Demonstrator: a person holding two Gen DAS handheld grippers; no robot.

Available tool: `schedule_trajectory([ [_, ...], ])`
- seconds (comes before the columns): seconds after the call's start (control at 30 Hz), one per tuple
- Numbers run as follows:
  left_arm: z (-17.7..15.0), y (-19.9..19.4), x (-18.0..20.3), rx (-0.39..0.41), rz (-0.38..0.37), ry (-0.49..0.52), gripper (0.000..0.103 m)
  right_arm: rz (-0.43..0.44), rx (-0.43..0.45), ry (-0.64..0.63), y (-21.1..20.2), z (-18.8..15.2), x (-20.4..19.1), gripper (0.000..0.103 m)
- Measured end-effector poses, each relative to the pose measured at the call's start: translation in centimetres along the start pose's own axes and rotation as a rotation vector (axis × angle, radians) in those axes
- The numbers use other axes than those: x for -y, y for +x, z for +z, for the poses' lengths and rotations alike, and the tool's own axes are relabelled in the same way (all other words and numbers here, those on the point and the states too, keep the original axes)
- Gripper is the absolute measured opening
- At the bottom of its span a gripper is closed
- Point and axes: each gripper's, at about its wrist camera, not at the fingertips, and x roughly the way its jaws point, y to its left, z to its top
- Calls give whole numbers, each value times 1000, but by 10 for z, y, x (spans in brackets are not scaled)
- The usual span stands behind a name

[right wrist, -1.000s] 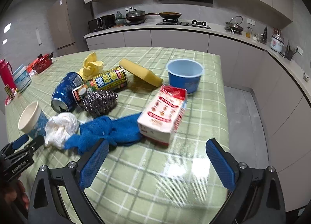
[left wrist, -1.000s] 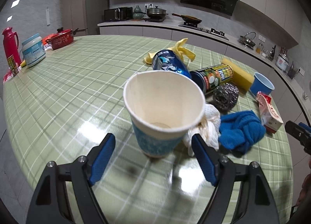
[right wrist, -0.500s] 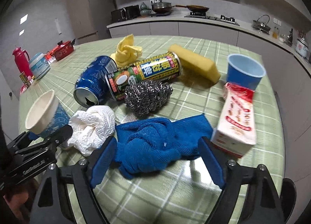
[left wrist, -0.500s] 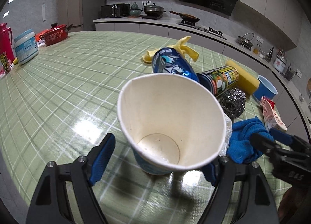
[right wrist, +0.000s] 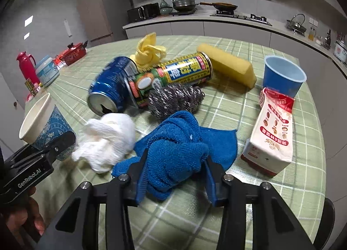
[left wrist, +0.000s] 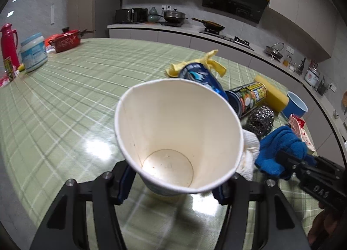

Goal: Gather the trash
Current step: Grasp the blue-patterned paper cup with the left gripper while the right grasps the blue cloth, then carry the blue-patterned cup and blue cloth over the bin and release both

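Note:
My left gripper [left wrist: 173, 181] is shut on a blue-patterned paper cup [left wrist: 177, 132], empty and tilted toward the camera; the cup also shows in the right wrist view [right wrist: 44, 128]. My right gripper [right wrist: 173, 176] is closed around a crumpled blue cloth [right wrist: 180, 145]. Between them lies a white paper wad [right wrist: 108, 139]. Behind it lie a crushed blue can [right wrist: 112, 85], a printed can [right wrist: 173, 74], a steel scourer [right wrist: 175, 99], a yellow rag [right wrist: 149, 51] and a red-and-white carton [right wrist: 273, 135].
A yellow sponge [right wrist: 227, 68] and a blue cup [right wrist: 282, 78] sit at the back right of the green checked table [right wrist: 271, 195]. A red pot [left wrist: 66, 40], a white jar [left wrist: 34, 51] and a red flask [left wrist: 8, 43] stand at the far left.
My left gripper has moved in and closed on the paper cup, which now tilts toward me. My right gripper has moved left from the carton and closed around the blue cloth.

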Motion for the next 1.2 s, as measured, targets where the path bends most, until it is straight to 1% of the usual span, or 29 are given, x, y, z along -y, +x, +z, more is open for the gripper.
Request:
schedule_trajectory([
  [0.13,0,-11,-5,11,12,-8,60,18,33,-4,-16,3,-4,46],
  [0.27,-2,-22,1,22,7,-5,60,28,70,-5,-37,6,-4,46],
  [0.4,-3,-35,18,38,-11,8,60,29,95,-3,-56,5,2,46],
  [0.53,-7,-46,38,47,-38,32,60,11,114,11,-77,0,17,46],
  [0.8,-17,-64,88,59,-99,91,60,-52,148,68,-124,-23,66,45],
  [1.2,-38,-86,179,56,-229,199,60,-172,170,174,-193,-70,155,45],
])
